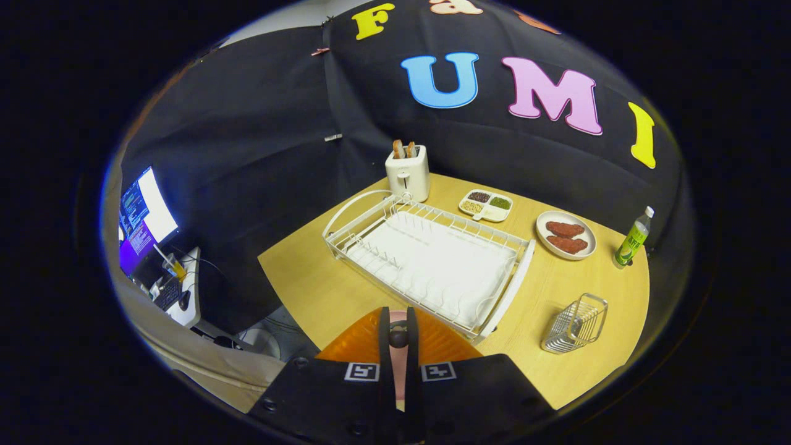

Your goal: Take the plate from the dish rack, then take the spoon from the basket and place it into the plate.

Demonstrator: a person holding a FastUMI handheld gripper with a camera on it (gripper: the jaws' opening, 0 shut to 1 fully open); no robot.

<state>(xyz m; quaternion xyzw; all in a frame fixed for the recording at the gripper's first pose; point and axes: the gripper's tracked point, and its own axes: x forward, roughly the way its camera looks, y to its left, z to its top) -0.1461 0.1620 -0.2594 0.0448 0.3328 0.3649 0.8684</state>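
Note:
An orange plate (352, 343) lies flat on the wooden table (303, 278), close to its near edge and right under my fingers. My gripper (398, 324) is shut on a pink spoon (398, 371), whose handle runs between the two fingers above the plate. A dark rounded part sits at the fingertips; the spoon's bowl end is hidden. The white wire dish rack (432, 259) stands just beyond the plate with nothing in its slots. The small wire basket (575, 324) stands to the right of the fingers and looks empty.
Behind the rack stands a white toaster (408, 173) with bread in it, then a divided snack dish (486, 205), a white plate of reddish-brown pieces (565, 235) and a green bottle (633, 238). A desk with a lit monitor (145, 216) lies off the table's left side.

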